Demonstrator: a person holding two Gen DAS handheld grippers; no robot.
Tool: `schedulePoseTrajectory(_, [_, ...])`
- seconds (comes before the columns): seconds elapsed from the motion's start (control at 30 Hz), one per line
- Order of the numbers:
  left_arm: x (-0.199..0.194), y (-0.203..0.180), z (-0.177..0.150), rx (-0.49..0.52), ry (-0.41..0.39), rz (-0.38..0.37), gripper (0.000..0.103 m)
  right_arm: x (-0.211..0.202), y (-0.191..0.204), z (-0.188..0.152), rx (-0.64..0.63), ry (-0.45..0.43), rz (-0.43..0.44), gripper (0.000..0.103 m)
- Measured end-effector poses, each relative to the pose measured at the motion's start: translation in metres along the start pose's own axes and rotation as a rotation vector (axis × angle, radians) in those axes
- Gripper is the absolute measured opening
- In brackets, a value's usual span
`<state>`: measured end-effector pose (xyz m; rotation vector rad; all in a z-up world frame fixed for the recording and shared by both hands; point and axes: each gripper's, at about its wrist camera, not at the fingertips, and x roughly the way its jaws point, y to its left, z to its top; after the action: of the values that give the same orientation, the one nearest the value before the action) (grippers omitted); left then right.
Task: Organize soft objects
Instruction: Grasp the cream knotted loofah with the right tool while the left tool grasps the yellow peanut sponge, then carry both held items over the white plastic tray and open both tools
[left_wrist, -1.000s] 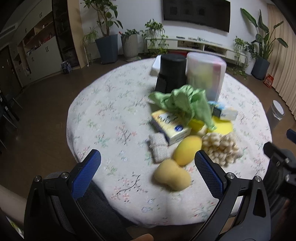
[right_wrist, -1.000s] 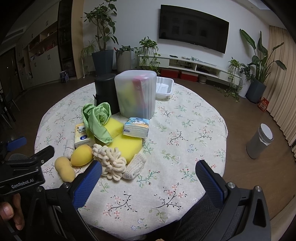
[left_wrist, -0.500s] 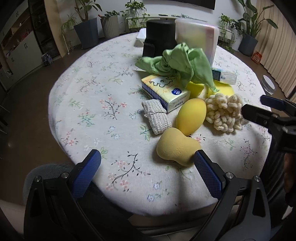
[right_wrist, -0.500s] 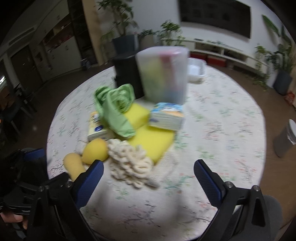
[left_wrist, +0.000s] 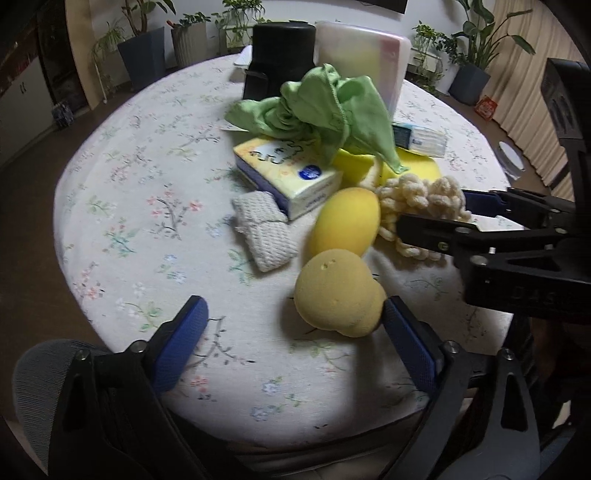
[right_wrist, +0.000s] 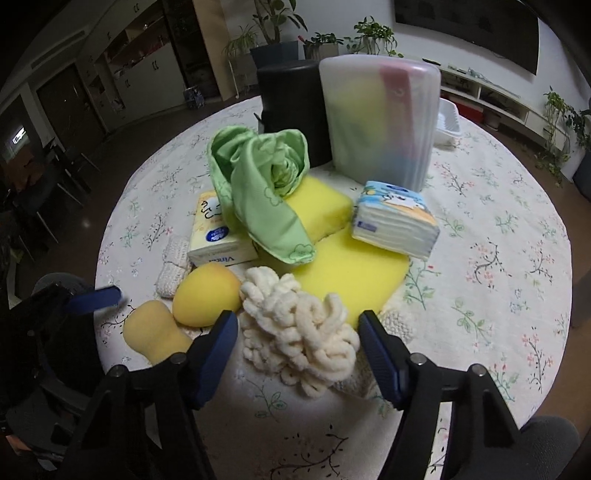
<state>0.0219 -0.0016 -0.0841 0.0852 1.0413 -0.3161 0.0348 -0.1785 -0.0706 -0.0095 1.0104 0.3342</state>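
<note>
Soft things lie heaped near the middle of your round, flower-printed tabletop (right_wrist: 498, 229), and both of your tools hang over the near edge of the heap. Your left tool (left_wrist: 295, 332) has its jaws closing while they are wide apart; the peanut-shaped yellow sponge (left_wrist: 338, 293) sits toward the right finger, at or very near its blue pad, and the left pad is well clear of it. Your right tool (right_wrist: 297, 345) is also closing, its jaws at a middling width on either side of the cream knotted rope ball (right_wrist: 299, 332); whether the pads touch the loops you cannot tell, though they do not seem to press yet. Just left of the rope ball lies the egg-shaped yellow sponge (right_wrist: 207, 297), touching the peanut-shaped one. Behind them a yellow tissue pack (right_wrist: 218, 236) lies beside a small knitted cloth (left_wrist: 264, 230). A crumpled green cloth (right_wrist: 266, 192) drapes over the tissue pack and over a thick yellow sponge block (right_wrist: 321, 210), which rests on a flat yellow sponge sheet (right_wrist: 354, 269). A blue tissue pack (right_wrist: 395, 223) sits at the right of that sheet. At the back stand a black canister (right_wrist: 288, 96) and a frosted plastic box (right_wrist: 380, 122), side by side.
</note>
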Motion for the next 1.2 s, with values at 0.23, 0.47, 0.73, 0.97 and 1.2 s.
schedulePoseTrajectory(0.23, [0.006,-0.001,0.001,-0.048,-0.007,-0.146,0.053,0.001,0.001,0.001,-0.03,-0.005,-0.026,0.053])
schedulePoseTrajectory(0.47, [0.011,-0.014,0.002,-0.033,-0.008,-0.203,0.03,-0.002,-0.013,0.001,-0.024,-0.014,-0.029,0.022])
schedulePoseTrajectory(0.73, [0.0,-0.006,0.006,-0.068,-0.05,-0.23,0.028,-0.016,-0.019,-0.002,0.001,-0.034,0.013,0.019])
schedulePoseTrajectory(0.97, [-0.011,-0.004,0.005,-0.063,-0.066,-0.242,0.027,-0.03,-0.013,0.0,-0.004,-0.078,0.026,0.019])
schedulePoseTrajectory(1.2, [-0.022,0.004,0.007,-0.08,-0.089,-0.228,0.026,-0.034,-0.019,-0.002,0.008,-0.098,0.013,0.019])
